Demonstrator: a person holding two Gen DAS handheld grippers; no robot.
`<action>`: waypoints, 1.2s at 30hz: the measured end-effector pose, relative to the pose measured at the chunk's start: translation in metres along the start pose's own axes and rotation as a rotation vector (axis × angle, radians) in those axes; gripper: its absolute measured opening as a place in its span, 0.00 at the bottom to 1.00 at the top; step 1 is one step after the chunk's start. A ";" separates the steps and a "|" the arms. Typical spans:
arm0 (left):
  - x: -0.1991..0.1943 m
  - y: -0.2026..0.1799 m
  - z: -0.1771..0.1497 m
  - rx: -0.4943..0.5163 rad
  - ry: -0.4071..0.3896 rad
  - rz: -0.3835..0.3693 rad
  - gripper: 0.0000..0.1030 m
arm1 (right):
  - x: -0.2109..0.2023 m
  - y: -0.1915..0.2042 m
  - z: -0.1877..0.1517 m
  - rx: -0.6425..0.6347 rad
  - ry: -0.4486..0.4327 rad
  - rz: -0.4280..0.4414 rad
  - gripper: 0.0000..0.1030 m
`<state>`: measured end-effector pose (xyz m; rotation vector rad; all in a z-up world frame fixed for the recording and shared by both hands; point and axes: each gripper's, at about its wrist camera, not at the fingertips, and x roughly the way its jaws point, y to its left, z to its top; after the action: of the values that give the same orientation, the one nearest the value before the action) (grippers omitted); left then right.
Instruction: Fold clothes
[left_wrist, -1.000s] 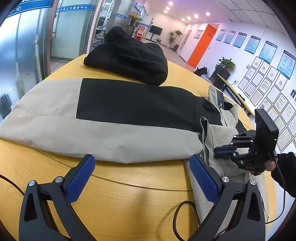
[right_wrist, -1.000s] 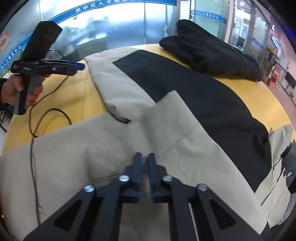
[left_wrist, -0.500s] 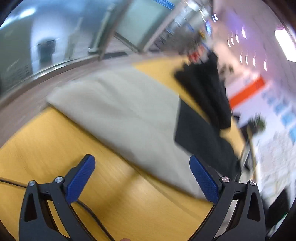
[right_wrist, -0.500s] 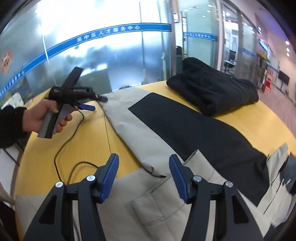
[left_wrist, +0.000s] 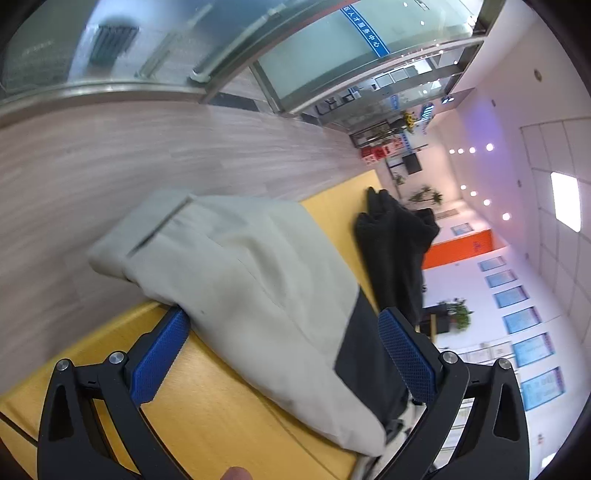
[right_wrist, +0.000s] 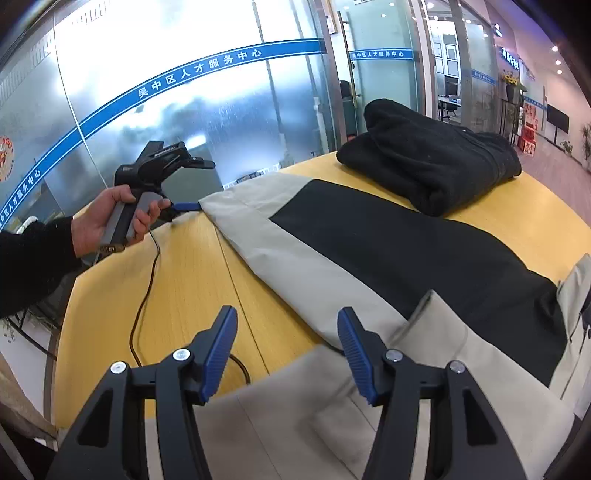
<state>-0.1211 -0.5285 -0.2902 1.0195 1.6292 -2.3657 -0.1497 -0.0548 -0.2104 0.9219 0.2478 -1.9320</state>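
Beige-and-black jacket (right_wrist: 369, 236) spread flat on yellow surface (right_wrist: 177, 280). Left tool (left_wrist: 284, 350) spread wide at jacket's cuff. Right tool (right_wrist: 286, 354) spread apart over jacket's near edge. Black garment (right_wrist: 432, 166) beyond jacket.

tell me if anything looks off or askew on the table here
One thing: the beige and black jacket lies unfolded and rumpled, and its sleeve end hangs past the edge of the yellow table. The black garment sits folded.
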 end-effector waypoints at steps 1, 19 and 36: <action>0.002 0.001 0.003 -0.016 0.002 -0.006 1.00 | 0.002 0.003 0.001 0.000 -0.003 0.005 0.58; 0.005 -0.005 0.019 -0.140 -0.006 -0.088 0.01 | -0.012 0.018 -0.010 0.070 -0.049 -0.005 0.58; -0.038 -0.328 -0.213 0.518 0.173 -0.559 0.01 | -0.189 -0.031 -0.045 0.362 -0.453 -0.024 0.58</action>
<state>-0.1327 -0.2163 -0.0510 0.9434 1.5407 -3.2807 -0.1020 0.1119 -0.1176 0.6779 -0.3667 -2.1873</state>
